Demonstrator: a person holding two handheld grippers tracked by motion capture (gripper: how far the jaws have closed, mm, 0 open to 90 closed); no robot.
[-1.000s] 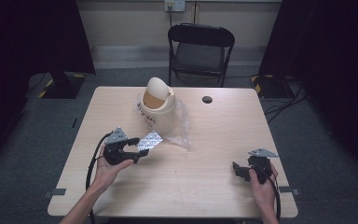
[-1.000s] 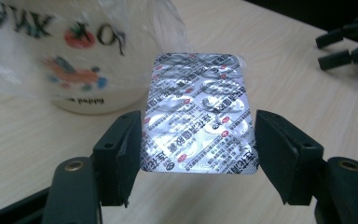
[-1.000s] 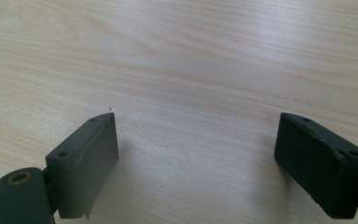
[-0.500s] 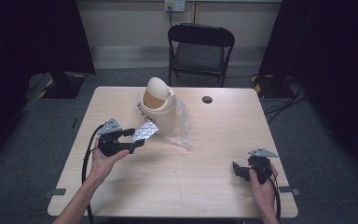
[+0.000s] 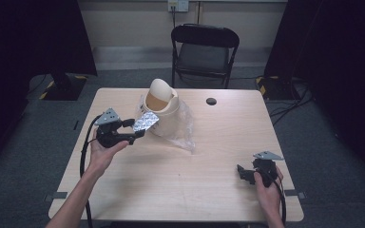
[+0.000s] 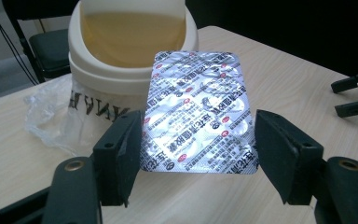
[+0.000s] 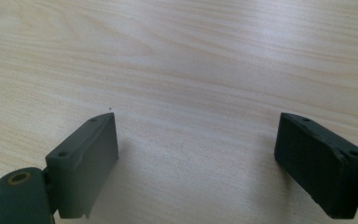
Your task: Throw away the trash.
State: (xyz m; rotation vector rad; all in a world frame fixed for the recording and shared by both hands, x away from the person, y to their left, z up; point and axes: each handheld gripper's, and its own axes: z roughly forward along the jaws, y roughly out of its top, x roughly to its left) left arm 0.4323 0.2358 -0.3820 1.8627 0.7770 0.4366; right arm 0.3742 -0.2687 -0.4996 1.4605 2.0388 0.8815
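Note:
A silver foil blister pack [image 5: 146, 122] [image 6: 198, 112] with red and black print is held by its two side edges, my left gripper [image 5: 136, 130] [image 6: 198, 156] shut on it. It hangs just in front of a cream swing-lid bin [image 5: 161, 107] [image 6: 130, 51], whose tan flap faces the pack. My right gripper [image 5: 241, 174] [image 7: 196, 154] rests low over bare wood near the table's front right, open with nothing between its jaws. It also appears far off at the right edge of the left gripper view, right gripper [image 6: 354, 95].
The bin stands on a crumpled clear plastic bag [image 5: 185, 130] [image 6: 46, 116] on the wooden table [image 5: 171, 185]. A small black round object [image 5: 211, 101] lies at the back. A black folding chair [image 5: 204, 47] stands beyond the far edge.
My left gripper has carried the blister pack up and away from the person, closer to the bin's flap. The right gripper has stayed where it was.

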